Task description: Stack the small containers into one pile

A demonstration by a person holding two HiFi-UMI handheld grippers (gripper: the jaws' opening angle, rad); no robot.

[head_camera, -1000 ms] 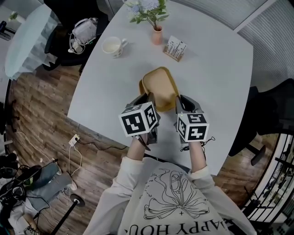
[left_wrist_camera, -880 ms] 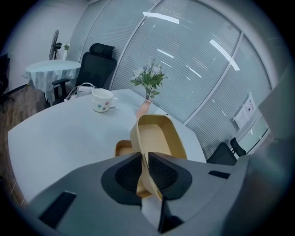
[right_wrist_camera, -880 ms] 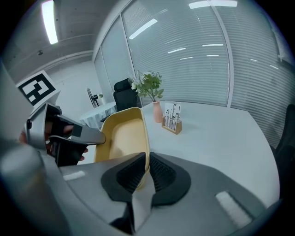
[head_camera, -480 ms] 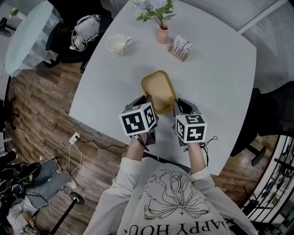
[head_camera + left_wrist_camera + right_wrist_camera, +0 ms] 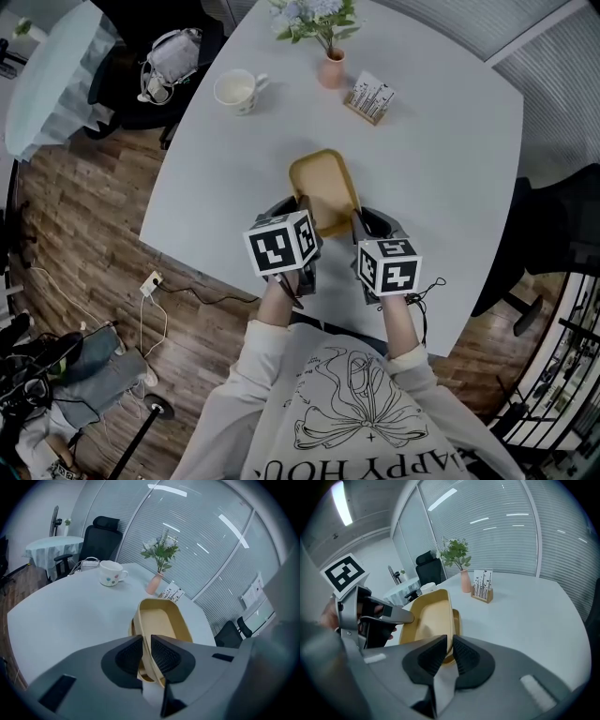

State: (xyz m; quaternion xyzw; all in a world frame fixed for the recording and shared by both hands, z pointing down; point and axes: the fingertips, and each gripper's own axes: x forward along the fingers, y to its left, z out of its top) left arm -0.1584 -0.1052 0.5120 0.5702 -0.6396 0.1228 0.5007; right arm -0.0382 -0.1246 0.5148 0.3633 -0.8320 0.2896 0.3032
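The left tool (image 5: 146,641) pinches the left side wall of the upper container (image 5: 326,187), its ribbed pads pressed on either face of the thin wall. The right tool (image 5: 450,641) has the opposite side wall between its pads. Its jaws have just been opening a little, but the gap is narrow and the pads are on the wall.

The upper container is a shallow, tan, oblong tray-like box with rounded corners, a matte finish and a plain inside. It sits nested in the lower container (image 5: 457,619), which has the same colour and shape. Only a strip of the lower container's rim shows past the upper one's side. I cannot tell whether the upper one is fully seated. The pile lies near the middle of the white desk (image 5: 450,141), towards the person's edge.

There are two containers, two tools, one mug, one vase and one card holder. The white spotted mug (image 5: 234,91), the pink vase (image 5: 331,70) with its flowers and the card holder (image 5: 369,98) stand along the far side of the desk, well apart from the pile. In the head view, the tools' marker cubes cover the pile's near end. A black office chair (image 5: 553,234) stands beside the desk on the right, and cables and a power strip (image 5: 151,284) lie on the wooden floor (image 5: 84,234) to the left.
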